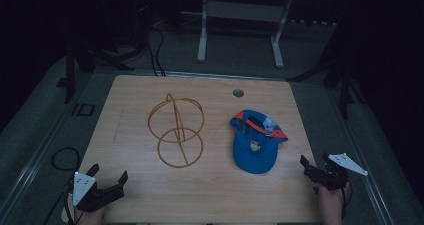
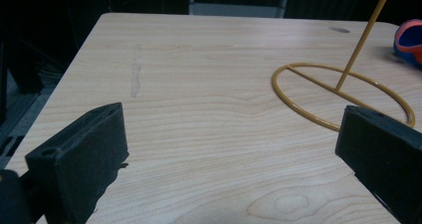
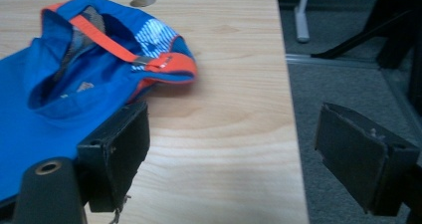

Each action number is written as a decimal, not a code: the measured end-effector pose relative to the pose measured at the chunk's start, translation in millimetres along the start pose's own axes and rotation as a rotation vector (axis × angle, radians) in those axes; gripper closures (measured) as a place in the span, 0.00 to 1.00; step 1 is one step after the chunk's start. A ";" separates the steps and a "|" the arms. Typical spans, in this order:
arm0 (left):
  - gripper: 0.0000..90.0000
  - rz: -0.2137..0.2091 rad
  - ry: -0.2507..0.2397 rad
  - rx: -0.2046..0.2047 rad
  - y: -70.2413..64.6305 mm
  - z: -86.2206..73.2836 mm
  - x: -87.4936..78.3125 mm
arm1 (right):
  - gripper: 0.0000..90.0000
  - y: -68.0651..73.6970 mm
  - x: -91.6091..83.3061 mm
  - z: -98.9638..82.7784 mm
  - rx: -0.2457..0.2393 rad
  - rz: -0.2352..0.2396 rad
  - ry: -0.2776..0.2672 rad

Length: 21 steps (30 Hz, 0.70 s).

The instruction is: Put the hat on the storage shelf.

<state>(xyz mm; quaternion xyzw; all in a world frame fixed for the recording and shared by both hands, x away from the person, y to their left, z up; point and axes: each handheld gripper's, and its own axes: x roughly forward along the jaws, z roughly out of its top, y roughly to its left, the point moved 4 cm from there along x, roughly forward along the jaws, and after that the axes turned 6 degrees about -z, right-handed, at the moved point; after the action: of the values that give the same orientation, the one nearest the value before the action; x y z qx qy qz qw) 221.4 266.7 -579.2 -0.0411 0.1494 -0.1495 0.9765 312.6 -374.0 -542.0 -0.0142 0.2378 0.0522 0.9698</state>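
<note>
A blue cap (image 1: 254,143) with an orange strap lies upside down on the right half of the wooden table (image 1: 135,90). A yellow wire stand (image 1: 176,130) with two rings sits left of it, near the middle. My left gripper (image 1: 109,176) rests open at the front left corner; its own view shows the stand's base ring (image 2: 318,84) ahead on the right. My right gripper (image 1: 316,163) is open at the table's front right edge, just right of the cap (image 3: 74,74). One jaw is over the wood, the other past the edge above the floor.
A round cable hole (image 1: 238,92) is in the table's back right. Grey carpet (image 1: 320,110) surrounds the table. A white frame's legs (image 1: 202,40) stand behind it, and cables lie at the back left.
</note>
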 end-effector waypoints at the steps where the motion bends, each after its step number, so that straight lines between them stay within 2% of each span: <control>1: 0.00 0.000 -0.003 -0.004 -0.3 0.1 0.0 | 0.16 2.3 2.0 4.4 -0.005 0.011 0.002; 3: 0.00 -0.007 -0.006 -0.011 -0.9 0.5 -0.1 | 0.15 6.4 4.4 11.4 -0.012 0.033 0.004; 6: 0.00 -0.015 -0.012 -0.020 -2.4 1.0 -0.4 | 0.15 15.2 8.8 25.6 -0.050 0.046 -0.009; 10: 0.00 -0.023 0.003 0.003 -4.5 -0.6 0.3 | 0.15 24.1 15.0 39.8 -0.073 0.061 -0.016; 15: 0.00 -0.025 0.009 0.017 -6.0 -1.3 1.4 | 0.15 36.3 28.0 50.7 -0.138 0.092 0.025; 21: 0.00 -0.027 0.009 0.014 -5.8 -1.5 1.5 | 0.15 42.7 39.9 59.1 -0.132 0.103 0.031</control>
<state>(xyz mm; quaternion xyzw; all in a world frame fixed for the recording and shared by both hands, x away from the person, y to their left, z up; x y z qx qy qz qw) 220.6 260.7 -580.2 -0.0359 0.1523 -0.1640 0.9740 370.4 -324.6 -508.2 -0.0666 0.2495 0.1174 0.9589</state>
